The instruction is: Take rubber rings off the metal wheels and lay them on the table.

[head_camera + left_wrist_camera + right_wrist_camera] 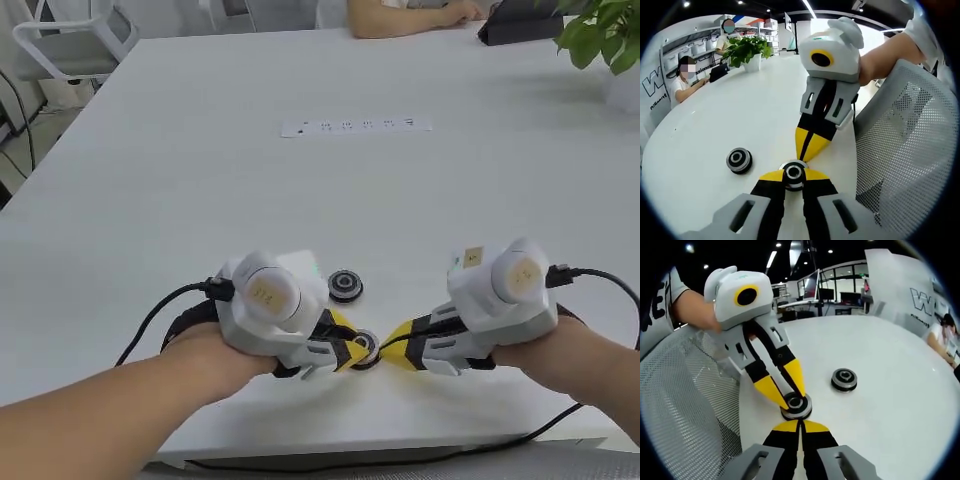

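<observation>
Left gripper point(792, 396) pinches a metal wheel point(796, 405) at the table's point(300, 200) near edge; right gripper point(800, 426), jaws pressed together, tips on its rubber ring point(790, 416). Clamp wheel steady, peel ring outward.

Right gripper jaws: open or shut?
Shut: the right gripper has its yellow tips together against the wheel, which the left gripper clamps. Pinching the rubber ring or not: cannot tell.
</observation>
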Action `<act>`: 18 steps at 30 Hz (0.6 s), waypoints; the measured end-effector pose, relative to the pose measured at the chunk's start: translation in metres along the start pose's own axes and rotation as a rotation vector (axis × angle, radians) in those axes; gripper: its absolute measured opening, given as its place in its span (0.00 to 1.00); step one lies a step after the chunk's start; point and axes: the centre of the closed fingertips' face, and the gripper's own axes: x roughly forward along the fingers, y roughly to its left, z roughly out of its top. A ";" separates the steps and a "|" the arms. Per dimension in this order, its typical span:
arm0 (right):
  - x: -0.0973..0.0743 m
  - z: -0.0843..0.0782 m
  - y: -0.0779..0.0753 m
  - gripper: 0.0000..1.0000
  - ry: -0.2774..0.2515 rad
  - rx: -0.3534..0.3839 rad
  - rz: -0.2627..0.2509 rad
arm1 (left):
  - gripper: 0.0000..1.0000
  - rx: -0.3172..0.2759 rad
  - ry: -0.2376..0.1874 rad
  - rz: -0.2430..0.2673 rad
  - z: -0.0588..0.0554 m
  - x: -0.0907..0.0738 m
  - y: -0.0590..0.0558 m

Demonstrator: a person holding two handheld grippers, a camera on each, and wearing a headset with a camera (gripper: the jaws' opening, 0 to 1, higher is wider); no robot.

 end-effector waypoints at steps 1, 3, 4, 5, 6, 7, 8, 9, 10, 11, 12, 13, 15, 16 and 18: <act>0.000 0.000 0.000 0.00 -0.002 0.006 0.000 | 0.07 0.000 0.000 0.000 0.000 0.000 0.000; -0.001 0.000 -0.001 0.00 -0.007 0.028 0.001 | 0.07 0.001 0.000 0.001 0.000 0.000 0.000; -0.001 0.000 -0.001 0.00 -0.010 0.034 0.001 | 0.07 0.001 0.000 0.002 0.000 0.000 0.000; -0.001 0.000 -0.002 0.00 -0.013 0.045 0.000 | 0.07 0.000 0.000 0.002 0.000 0.000 0.000; -0.002 0.001 -0.002 0.00 -0.017 0.052 0.000 | 0.07 0.000 0.000 0.002 0.000 0.000 0.000; -0.002 0.000 -0.002 0.00 -0.019 0.059 0.001 | 0.07 -0.001 0.000 0.002 0.000 -0.001 -0.001; -0.002 0.001 -0.003 0.00 -0.023 0.068 0.001 | 0.07 -0.001 0.000 0.002 0.000 -0.001 -0.001; -0.002 0.001 -0.003 0.00 -0.027 0.078 0.001 | 0.07 -0.002 0.000 0.002 0.000 -0.001 -0.001; -0.003 0.001 -0.003 0.00 -0.029 0.085 0.002 | 0.07 -0.002 0.000 0.002 0.000 -0.001 -0.001; -0.003 0.001 -0.003 0.00 -0.033 0.094 0.002 | 0.07 -0.002 0.000 0.002 0.000 -0.001 -0.001; -0.003 0.001 -0.003 0.00 -0.035 0.100 0.003 | 0.07 -0.002 0.000 0.003 0.000 -0.001 -0.001; -0.003 0.002 -0.003 0.00 -0.039 0.112 0.004 | 0.07 -0.002 0.000 0.003 0.000 0.000 -0.001; -0.003 0.002 -0.003 0.00 -0.044 0.128 0.005 | 0.07 -0.001 0.000 0.004 0.000 0.000 -0.001; -0.004 0.002 -0.003 0.00 -0.048 0.146 0.008 | 0.07 -0.001 0.000 0.005 0.000 0.000 0.000; -0.004 0.002 -0.004 0.00 -0.054 0.167 0.009 | 0.07 -0.001 0.001 0.006 0.000 0.000 0.000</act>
